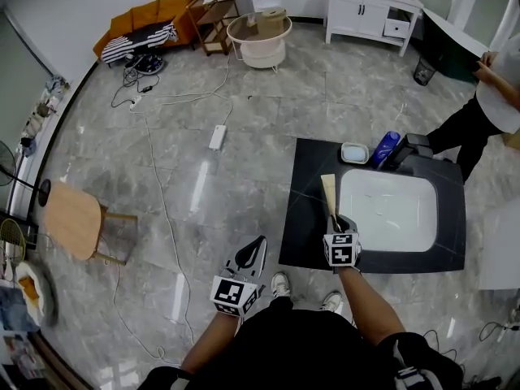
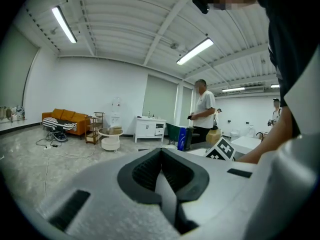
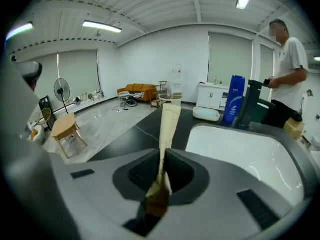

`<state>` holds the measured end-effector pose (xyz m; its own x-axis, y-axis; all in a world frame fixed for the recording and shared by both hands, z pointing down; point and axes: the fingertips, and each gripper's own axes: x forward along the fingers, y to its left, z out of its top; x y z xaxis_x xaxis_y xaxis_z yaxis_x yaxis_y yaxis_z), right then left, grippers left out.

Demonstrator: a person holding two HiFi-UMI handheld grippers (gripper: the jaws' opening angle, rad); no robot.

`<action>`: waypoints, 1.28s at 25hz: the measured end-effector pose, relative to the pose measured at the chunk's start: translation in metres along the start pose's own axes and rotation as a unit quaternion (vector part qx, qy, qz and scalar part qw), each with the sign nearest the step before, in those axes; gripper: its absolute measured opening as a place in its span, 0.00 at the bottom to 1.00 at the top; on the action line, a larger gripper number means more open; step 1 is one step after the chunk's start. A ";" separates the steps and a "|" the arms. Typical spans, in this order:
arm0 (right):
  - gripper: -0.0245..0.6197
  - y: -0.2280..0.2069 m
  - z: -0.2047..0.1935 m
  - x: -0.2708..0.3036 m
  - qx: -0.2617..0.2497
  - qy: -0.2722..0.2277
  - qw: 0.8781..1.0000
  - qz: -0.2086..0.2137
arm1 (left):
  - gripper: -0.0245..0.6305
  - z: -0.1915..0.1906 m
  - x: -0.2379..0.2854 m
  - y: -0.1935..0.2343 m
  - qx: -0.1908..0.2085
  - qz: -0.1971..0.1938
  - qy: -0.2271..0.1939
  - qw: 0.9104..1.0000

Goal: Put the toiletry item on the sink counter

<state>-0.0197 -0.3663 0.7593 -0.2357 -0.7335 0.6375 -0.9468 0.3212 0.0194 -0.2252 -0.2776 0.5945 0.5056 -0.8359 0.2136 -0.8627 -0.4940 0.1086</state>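
The toiletry item is a flat cream tube. My right gripper is shut on its lower end, and the tube points away over the black sink counter, just left of the white basin. In the right gripper view the tube stands up from between the closed pads. My left gripper hangs off the counter, over the floor near my body. Its jaws are shut with nothing between them.
At the counter's back stand a pale soap dish, a blue bottle and a black faucet. A person stands at the far right. A wooden stool and cables with a power strip are on the floor at left.
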 end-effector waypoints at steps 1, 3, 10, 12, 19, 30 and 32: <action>0.10 0.000 -0.003 0.005 -0.001 0.009 1.000 -0.003 | 0.05 -0.001 -0.001 0.003 0.000 0.002 0.002 1.000; 0.10 0.002 -0.006 0.014 0.000 0.025 1.000 -0.005 | 0.05 -0.002 -0.003 0.008 0.001 0.004 0.005 1.000; 0.12 0.008 -0.009 0.034 -0.018 0.070 0.997 -0.009 | 0.05 -0.008 -0.010 0.010 0.000 0.002 0.012 1.000; 0.18 0.008 -0.012 0.037 -0.016 0.077 0.997 -0.007 | 0.05 -0.012 -0.012 0.007 -0.003 0.002 0.014 1.000; 0.42 0.007 -0.013 0.034 0.009 0.076 0.997 0.012 | 0.05 -0.009 -0.013 0.002 -0.002 0.002 0.008 1.000; 0.41 0.013 0.080 -0.074 0.039 -0.090 0.992 0.081 | 0.05 0.015 0.005 -0.037 0.012 -0.022 -0.012 1.000; 0.41 0.013 0.099 -0.099 0.010 -0.131 0.988 0.083 | 0.05 0.023 0.010 -0.039 0.022 -0.024 -0.018 0.999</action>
<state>-0.0301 -0.3493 0.6200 -0.4342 -0.8025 0.4091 -0.8940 0.4398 -0.0861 -0.1859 -0.2718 0.5701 0.5476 -0.8185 0.1739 -0.8361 -0.5434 0.0751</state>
